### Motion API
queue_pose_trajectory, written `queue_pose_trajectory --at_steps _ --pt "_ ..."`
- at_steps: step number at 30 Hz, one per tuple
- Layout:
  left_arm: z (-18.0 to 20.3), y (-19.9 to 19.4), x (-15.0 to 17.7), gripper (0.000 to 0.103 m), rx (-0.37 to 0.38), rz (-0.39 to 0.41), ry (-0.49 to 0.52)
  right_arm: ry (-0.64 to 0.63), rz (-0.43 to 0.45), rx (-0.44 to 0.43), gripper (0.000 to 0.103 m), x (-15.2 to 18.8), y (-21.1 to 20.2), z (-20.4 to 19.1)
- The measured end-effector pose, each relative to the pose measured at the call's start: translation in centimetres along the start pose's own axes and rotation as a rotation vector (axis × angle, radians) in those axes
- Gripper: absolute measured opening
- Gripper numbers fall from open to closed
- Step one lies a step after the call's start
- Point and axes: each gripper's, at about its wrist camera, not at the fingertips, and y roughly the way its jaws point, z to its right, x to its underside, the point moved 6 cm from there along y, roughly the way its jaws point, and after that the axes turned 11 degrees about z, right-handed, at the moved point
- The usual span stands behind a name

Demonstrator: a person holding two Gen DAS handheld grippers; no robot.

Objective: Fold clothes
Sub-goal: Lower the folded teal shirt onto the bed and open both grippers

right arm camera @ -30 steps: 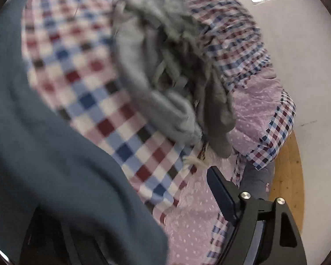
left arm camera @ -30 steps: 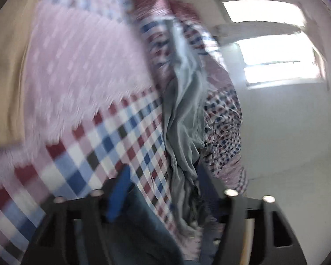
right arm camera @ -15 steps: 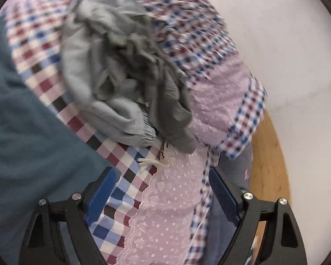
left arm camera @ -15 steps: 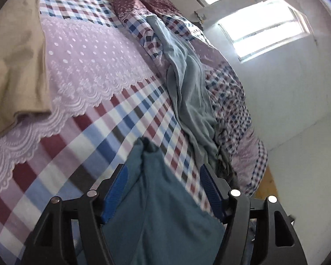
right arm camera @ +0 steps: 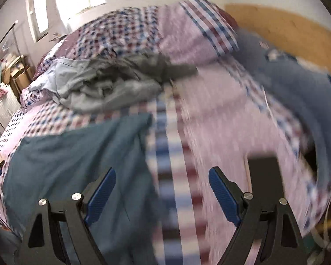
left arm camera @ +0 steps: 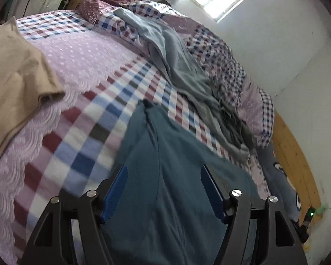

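Across the checked pink bedspread (left arm camera: 112, 101), a teal cotton garment (left arm camera: 165, 176) lies unfolded beneath both wide-open grippers, left gripper (left arm camera: 164, 190) and right gripper (right arm camera: 162, 195), while the crumpled grey clothes heap (right arm camera: 103, 88) awaits folding.

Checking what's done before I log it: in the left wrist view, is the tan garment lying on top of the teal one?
No, the tan garment lies apart from the teal one.

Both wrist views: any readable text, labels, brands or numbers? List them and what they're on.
None readable.
Blue-grey cloth at the bed's edge: white printed mark, too blurred to tell whether it is lettering.
Teal garment, grey clothes pile, tan garment: no text visible.
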Motion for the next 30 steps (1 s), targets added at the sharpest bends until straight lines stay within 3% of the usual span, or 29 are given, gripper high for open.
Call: queue_pose_trajectory --at_steps 4,9,11,15,23,25,27,28,30 --pt "-0.1 -1.7 0.6 0.073 0.0 0.017 -0.039 0.216 -0.024 -0.109 0.083 4.7 -0.9 2.9" --pt "-0.3 -3.2 1.9 0.075 0.008 0.029 -0.095 0.132 -0.07 -0.191 0.059 6.2 -1.3 1.7" --pt "0.0 -3.2 2.4 0.075 0.023 0.021 -0.089 0.076 -0.109 -0.187 0.048 7.1 -1.0 1.1" --pt "0.9 -2.4 3.3 0.075 0.032 -0.01 -0.051 0.01 -0.147 -0.21 0.046 8.4 -0.9 -0.1" --pt "1.4 -1.2 4.9 0.075 -0.019 -0.055 0.026 -0.051 -0.162 -0.193 0.045 9.1 -0.1 -0.9" --pt "1.5 -0.9 5.3 0.075 -0.024 -0.073 0.034 -0.074 -0.159 -0.183 0.037 9.2 -0.1 -1.3" --pt "1.5 -0.6 5.6 0.075 -0.029 -0.091 0.042 -0.102 -0.155 -0.177 0.013 9.2 -0.2 -1.6" --pt "1.5 -0.5 5.7 0.075 -0.033 -0.095 0.044 -0.116 -0.152 -0.174 0.005 9.3 -0.2 -1.8" --pt "1.5 -0.7 5.7 0.075 -0.034 -0.087 0.043 -0.142 -0.147 -0.167 0.002 9.3 -0.2 -2.2"
